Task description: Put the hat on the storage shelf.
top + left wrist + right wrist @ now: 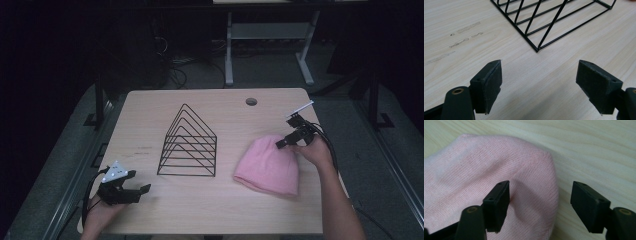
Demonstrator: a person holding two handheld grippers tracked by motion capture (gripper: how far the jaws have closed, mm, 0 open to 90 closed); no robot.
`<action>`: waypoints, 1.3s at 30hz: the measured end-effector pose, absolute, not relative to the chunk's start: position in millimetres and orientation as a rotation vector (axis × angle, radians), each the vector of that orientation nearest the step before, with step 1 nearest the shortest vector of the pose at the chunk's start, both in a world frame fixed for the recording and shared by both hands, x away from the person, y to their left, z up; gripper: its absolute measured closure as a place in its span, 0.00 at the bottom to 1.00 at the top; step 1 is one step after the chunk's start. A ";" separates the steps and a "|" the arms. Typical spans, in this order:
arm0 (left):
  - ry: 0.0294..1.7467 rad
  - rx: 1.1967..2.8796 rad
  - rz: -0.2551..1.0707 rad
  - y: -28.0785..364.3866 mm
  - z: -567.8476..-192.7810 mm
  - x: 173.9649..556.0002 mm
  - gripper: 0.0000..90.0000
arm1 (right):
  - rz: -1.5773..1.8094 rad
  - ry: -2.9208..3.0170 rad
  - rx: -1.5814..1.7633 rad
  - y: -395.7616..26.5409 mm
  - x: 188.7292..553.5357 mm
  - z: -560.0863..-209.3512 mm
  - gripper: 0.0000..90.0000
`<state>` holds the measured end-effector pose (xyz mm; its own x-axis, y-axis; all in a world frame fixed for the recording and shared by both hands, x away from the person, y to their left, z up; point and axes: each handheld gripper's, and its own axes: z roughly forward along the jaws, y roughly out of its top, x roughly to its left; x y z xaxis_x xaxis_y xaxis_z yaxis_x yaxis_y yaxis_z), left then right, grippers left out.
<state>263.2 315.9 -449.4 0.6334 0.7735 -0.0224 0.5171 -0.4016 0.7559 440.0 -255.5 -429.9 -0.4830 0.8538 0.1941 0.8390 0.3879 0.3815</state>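
Pink knit beanie (270, 166) lies flat on the right half of the wooden counter (150, 120), well right of the black wire file rack (189, 144), which stands upright near the counter's middle. Right claw (283, 143) is at the beanie's far right edge, angled down onto the fabric; in the right gripper view its jaws stand apart, one pad (496, 205) pressing a dent into the knit, the other pad (589, 205) over bare counter just past the edge, so the edge sits between them, not yet pinched. Left claw (142, 192) rests near the front left corner, jaws wide apart with nothing between them, pointing toward the rack's near corner (537, 48).
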 end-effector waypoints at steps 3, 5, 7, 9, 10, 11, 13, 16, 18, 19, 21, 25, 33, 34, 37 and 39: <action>1.004 2.099 0.428 315.0 -449.1 263.1 0.23 | 0.681 2.594 1.589 -254.8 440.9 -431.7 0.41; 1.000 2.098 0.425 314.3 -449.6 263.2 0.23 | 0.687 2.600 1.595 -255.0 441.7 -432.9 0.42; 0.998 2.102 0.423 313.8 -450.2 263.1 0.23 | 0.689 2.611 1.608 -254.5 442.2 -434.6 0.43; 0.997 2.107 0.423 313.6 -450.0 263.1 0.23 | 0.687 2.611 1.618 -254.3 442.3 -436.9 0.46; 0.997 2.107 0.423 313.6 -450.0 263.1 0.23 | 0.687 2.611 1.618 -254.3 442.3 -436.9 0.46; 0.997 2.109 0.423 313.5 -449.9 263.1 0.23 | 0.691 2.614 1.625 -254.5 442.3 -437.5 0.47; 0.996 2.110 0.423 313.6 -449.9 263.0 0.23 | 0.695 2.621 1.634 -254.8 442.6 -440.2 0.51; 0.997 2.107 0.423 313.7 -450.1 263.1 0.23 | 0.693 2.629 1.638 -254.2 442.8 -441.5 0.53; 0.997 2.106 0.423 313.7 -450.2 263.1 0.23 | 0.698 2.630 1.648 -253.4 442.9 -442.5 0.56; 0.997 2.107 0.423 313.7 -450.2 263.1 0.23 | 0.700 2.624 1.646 -252.0 442.8 -443.1 0.58; 0.999 2.105 0.421 313.7 -450.3 263.1 0.23 | 0.704 2.627 1.643 -251.5 442.4 -443.1 0.61; 0.996 2.110 0.422 313.6 -450.1 263.1 0.23 | 0.727 2.634 1.652 -252.3 441.5 -442.9 0.69; 0.998 2.115 0.406 312.8 -450.7 263.0 0.23 | 0.752 2.633 1.640 -253.2 439.1 -442.4 0.76; 0.997 2.119 0.408 312.7 -451.3 263.4 0.23 | 0.757 2.637 1.631 -253.5 438.6 -442.4 0.76; 0.995 2.127 0.402 312.5 -451.9 264.3 0.23 | 0.782 2.636 1.630 -255.2 436.8 -442.1 0.79; 0.997 2.128 0.392 311.7 -452.5 264.6 0.23 | 0.810 2.642 1.632 -258.3 435.4 -441.6 0.81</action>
<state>264.6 311.7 -452.5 0.6510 0.7583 -0.0345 0.5316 -0.4230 0.7338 435.4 -258.3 -441.6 -0.4809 0.8192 0.3126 0.8535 0.3559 0.3806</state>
